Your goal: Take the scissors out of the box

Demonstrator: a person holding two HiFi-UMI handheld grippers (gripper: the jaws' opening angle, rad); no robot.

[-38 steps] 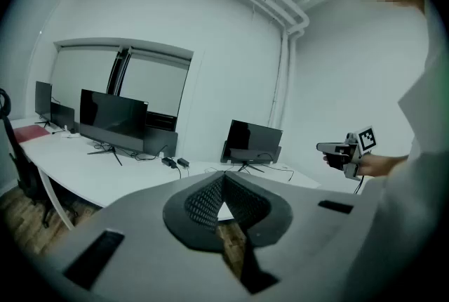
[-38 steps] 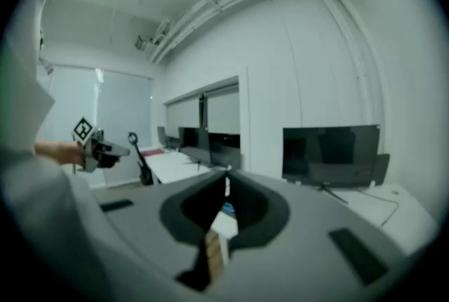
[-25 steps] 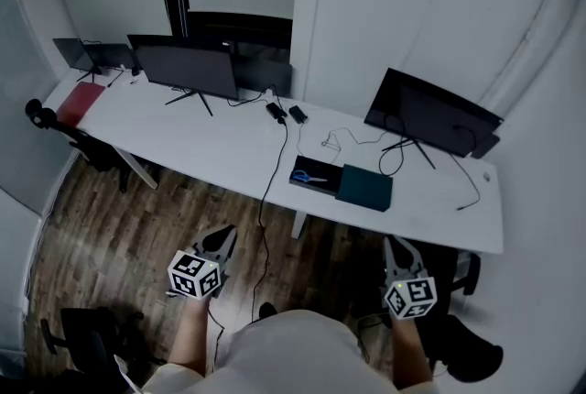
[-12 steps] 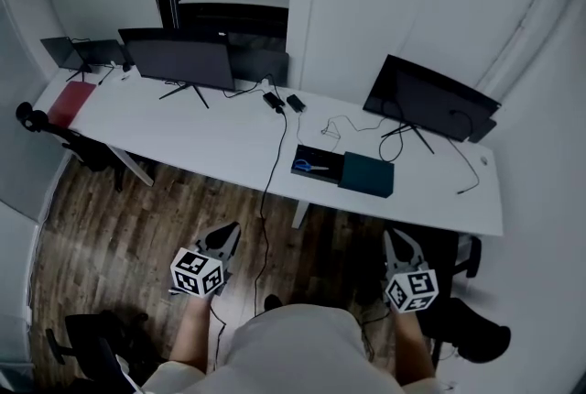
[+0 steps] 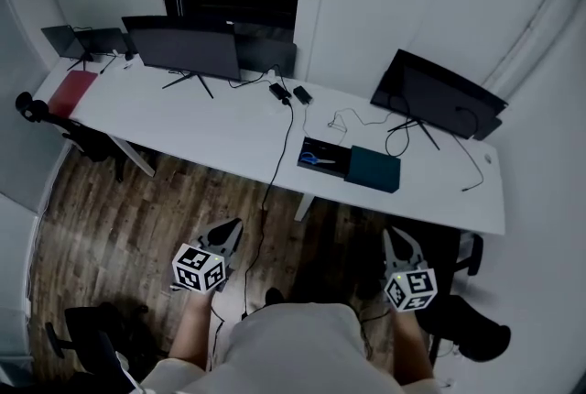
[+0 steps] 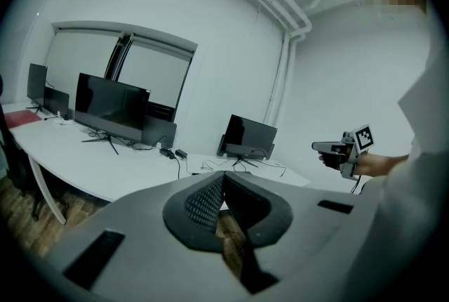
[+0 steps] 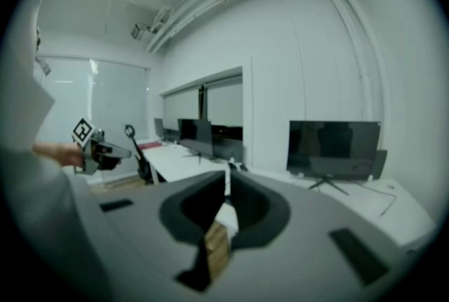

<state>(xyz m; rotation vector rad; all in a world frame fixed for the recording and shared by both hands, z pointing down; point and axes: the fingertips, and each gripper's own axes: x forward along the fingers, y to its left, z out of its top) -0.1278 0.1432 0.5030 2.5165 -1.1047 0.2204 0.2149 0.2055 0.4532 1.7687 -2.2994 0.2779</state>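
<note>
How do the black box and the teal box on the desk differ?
The black box is open and holds blue-handled scissors; the teal box shows a plain flat top. The black box sits left of the teal box. Both lie flat, side by side, near the desk's front edge.

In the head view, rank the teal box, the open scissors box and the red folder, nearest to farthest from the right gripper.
1. Teal box, ahead of the right gripper.
2. Open scissors box, just left of it.
3. Red folder, desk's far left end.
</note>
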